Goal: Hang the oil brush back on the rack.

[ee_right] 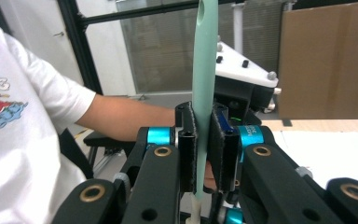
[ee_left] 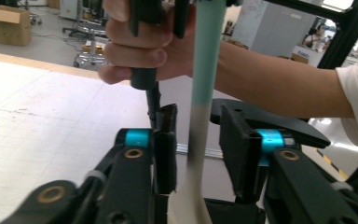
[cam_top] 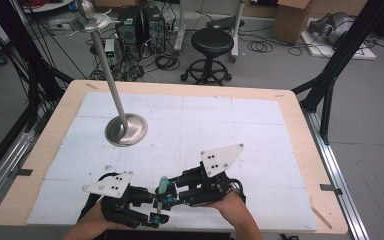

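A long utensil [cam_top: 163, 186] with a mint-green upper half and a cream lower half stands nearly upright between my two grippers near the table's front edge. My right gripper [cam_top: 169, 196] comes in from the right and is shut on the green part [ee_right: 204, 56], its pads [ee_right: 187, 149] pressing both sides. In its own view my right gripper [ee_right: 204, 116] points toward the person. My left gripper [cam_top: 156, 206] reaches in from the left. Its jaws [ee_left: 195, 116] straddle the utensil [ee_left: 207, 56] low down, with a gap showing on the right side. The person's right hand [ee_left: 135, 46] shows above.
A metal stand has its round base [cam_top: 126, 129] on the white sheet [cam_top: 205, 120] at mid left, and its pole leans up to a dish [cam_top: 90, 22] at the top left. A black stool [cam_top: 212, 42] and cables lie beyond the table's far edge.
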### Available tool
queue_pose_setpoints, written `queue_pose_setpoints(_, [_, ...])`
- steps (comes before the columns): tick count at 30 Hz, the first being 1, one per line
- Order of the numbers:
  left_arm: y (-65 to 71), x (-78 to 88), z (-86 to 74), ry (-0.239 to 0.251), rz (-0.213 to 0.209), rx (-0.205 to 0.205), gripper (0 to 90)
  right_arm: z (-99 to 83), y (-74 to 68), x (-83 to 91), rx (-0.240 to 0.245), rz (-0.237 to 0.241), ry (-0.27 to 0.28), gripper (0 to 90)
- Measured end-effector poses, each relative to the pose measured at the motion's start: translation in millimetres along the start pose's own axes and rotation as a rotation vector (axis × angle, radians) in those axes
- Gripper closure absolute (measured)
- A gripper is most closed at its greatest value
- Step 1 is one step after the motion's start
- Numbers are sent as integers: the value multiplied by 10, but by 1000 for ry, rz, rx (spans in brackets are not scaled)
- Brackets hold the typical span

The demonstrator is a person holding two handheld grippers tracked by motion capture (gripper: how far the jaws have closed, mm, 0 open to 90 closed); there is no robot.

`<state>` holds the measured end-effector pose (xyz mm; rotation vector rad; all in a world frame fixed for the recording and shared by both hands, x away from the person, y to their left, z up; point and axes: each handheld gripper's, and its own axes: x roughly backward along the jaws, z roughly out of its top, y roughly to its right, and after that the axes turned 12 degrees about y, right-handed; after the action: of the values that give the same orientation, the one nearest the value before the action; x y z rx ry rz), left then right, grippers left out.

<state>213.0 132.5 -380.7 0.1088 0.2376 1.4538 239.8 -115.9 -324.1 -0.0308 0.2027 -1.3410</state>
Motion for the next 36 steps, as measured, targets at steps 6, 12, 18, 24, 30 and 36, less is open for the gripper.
queue_pose_setpoints(6, [6,2,-3,-17,5,-15,789,-5,18,-6,-2,23,-5,827])
queue_pose_setpoints(12, [7,-4,-3,-15,52,-27,832,-5,17,6,-8,-10,-3,824])
queue_pose_setpoints(18, [-16,18,3,-26,181,-25,837,-8,-42,-4,-52,-199,34,484])
queue_pose_setpoints(24, [-36,64,1,3,350,-54,838,17,-199,-58,1,-469,41,407])
queue_pose_setpoints(30, [-35,26,-5,0,480,-85,838,22,-266,-147,31,-675,9,420])
queue_pose_setpoints(36, [-28,-43,-19,-17,549,-104,837,11,-276,-242,47,-801,-14,509])
